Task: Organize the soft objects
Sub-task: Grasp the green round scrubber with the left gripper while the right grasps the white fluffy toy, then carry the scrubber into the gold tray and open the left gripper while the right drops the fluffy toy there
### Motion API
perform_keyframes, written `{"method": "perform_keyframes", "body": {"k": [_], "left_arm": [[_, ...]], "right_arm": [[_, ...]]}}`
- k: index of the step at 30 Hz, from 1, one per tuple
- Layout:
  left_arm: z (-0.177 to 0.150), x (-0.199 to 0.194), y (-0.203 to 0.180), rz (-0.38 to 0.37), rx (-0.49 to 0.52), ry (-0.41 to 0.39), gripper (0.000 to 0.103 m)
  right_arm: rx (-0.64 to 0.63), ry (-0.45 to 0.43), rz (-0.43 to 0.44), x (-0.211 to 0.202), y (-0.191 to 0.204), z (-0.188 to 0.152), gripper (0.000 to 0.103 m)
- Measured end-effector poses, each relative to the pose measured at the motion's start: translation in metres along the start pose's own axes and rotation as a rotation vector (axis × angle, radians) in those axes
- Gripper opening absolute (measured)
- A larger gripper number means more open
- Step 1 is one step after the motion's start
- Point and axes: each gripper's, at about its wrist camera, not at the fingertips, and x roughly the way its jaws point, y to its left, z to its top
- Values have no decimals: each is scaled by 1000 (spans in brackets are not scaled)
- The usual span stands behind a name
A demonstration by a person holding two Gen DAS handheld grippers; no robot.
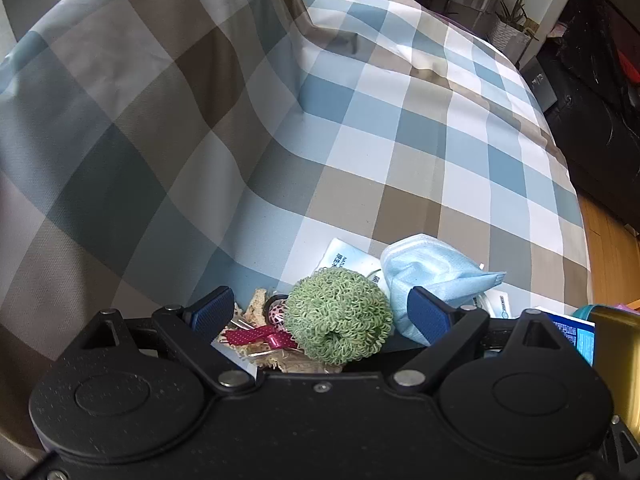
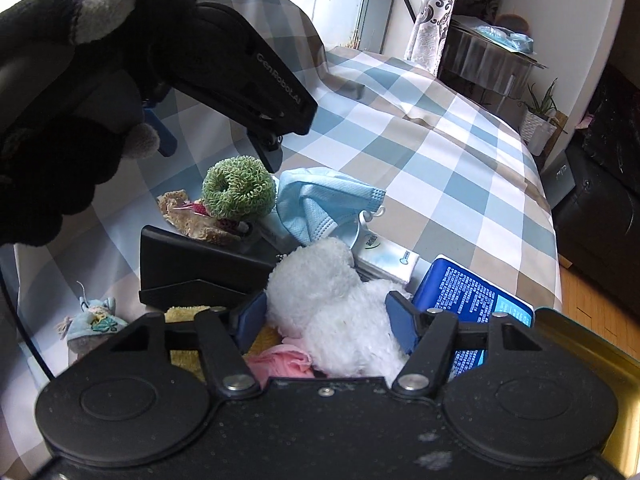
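Bedding in a blue, tan and white check (image 1: 360,128) filled most of both views, with the clutter of soft things heaped at its near edge. Next in size, a black box (image 2: 192,272) sat at nine o'clock from the white plush toy (image 2: 320,292), and a blue printed pack (image 2: 472,300) lay at three o'clock from it. The right gripper (image 2: 326,318) had its pads set against the plush on either side, the jaws narrowed onto it; whether the grip was firm I could not tell. A light blue face mask (image 2: 320,200) lay at twelve o'clock from the plush, touching the green curly scrubber (image 2: 238,190) at its nine o'clock. The left gripper (image 1: 324,312) hung wide over that scrubber, pads apart from it on both sides. To do this well, the right should probably squeeze the plush at its thick middle and lift straight, clear of the pink cloth (image 2: 280,362) beneath, while the left closes only once centred.
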Motion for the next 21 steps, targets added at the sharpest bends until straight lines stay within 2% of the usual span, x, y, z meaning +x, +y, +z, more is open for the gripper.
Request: {"method": "perform_keyframes", "body": {"k": [4, 5, 8, 9, 10, 11, 12, 14, 16, 21], "left_arm": [[3, 11, -6, -19, 4, 30, 89], [4, 13, -8, -23, 4, 35, 89], [5, 20, -12, -34, 11, 53, 87], [5, 23, -13, -35, 14, 59, 83], [6, 25, -14, -38, 17, 70, 80], [5, 28, -14, -36, 21, 77, 78], [5, 29, -15, -31, 28, 78, 70], [3, 31, -14, -25, 42, 82, 57], [3, 30, -10, -41, 30, 79, 56], [3, 23, 0, -73, -5, 68, 54]], "right_arm": [[34, -32, 13, -10, -6, 1, 44], [44, -37, 19, -13, -8, 2, 27], [64, -34, 44, -17, -12, 4, 27], [60, -34, 37, -17, -11, 4, 31], [54, -39, 29, -16, -11, 3, 50], [48, -47, 13, -15, -10, 3, 76], [39, -62, 3, -15, -10, 2, 84], [24, -85, -2, -16, -9, 0, 91], [9, -65, 25, -12, -9, 2, 96], [-73, -15, 28, 6, -2, 4, 100]]}}
